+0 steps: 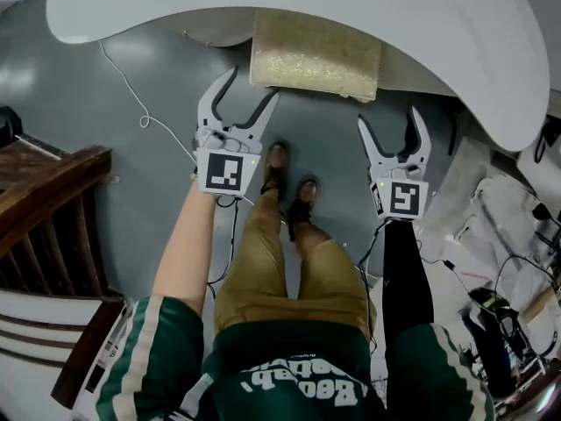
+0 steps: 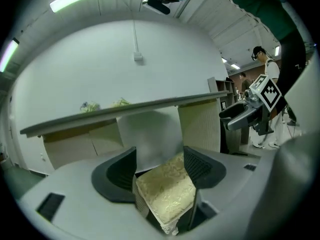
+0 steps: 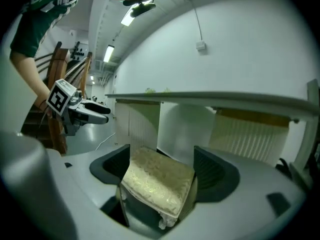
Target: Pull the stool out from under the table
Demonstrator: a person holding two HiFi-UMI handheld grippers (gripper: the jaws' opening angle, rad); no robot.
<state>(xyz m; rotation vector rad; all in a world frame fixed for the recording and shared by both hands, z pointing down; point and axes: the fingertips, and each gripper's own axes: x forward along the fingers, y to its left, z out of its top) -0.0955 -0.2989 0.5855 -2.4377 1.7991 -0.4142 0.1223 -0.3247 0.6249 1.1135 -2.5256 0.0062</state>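
Note:
The stool (image 1: 316,55) has a cream-gold brocade cushion and stands partly under the white table (image 1: 263,7), its front edge showing. My left gripper (image 1: 252,86) is open, its tips just in front of the cushion's left corner and not gripping it. Lower at the right, my right gripper (image 1: 388,119) is open too, short of the stool's right corner. In the left gripper view the cushion (image 2: 165,194) shows beyond the wide jaws of my left gripper (image 2: 159,164). The right gripper view frames the cushion (image 3: 157,181) the same way, with no pad of my right gripper (image 3: 162,169) touching it.
A dark wooden chair (image 1: 44,200) stands at the left. A thin white cable (image 1: 131,95) trails over the grey floor. Cloth and cables (image 1: 500,235) pile up at the right. The person's shoes (image 1: 289,182) are just behind the grippers. People (image 2: 267,69) stand in the background.

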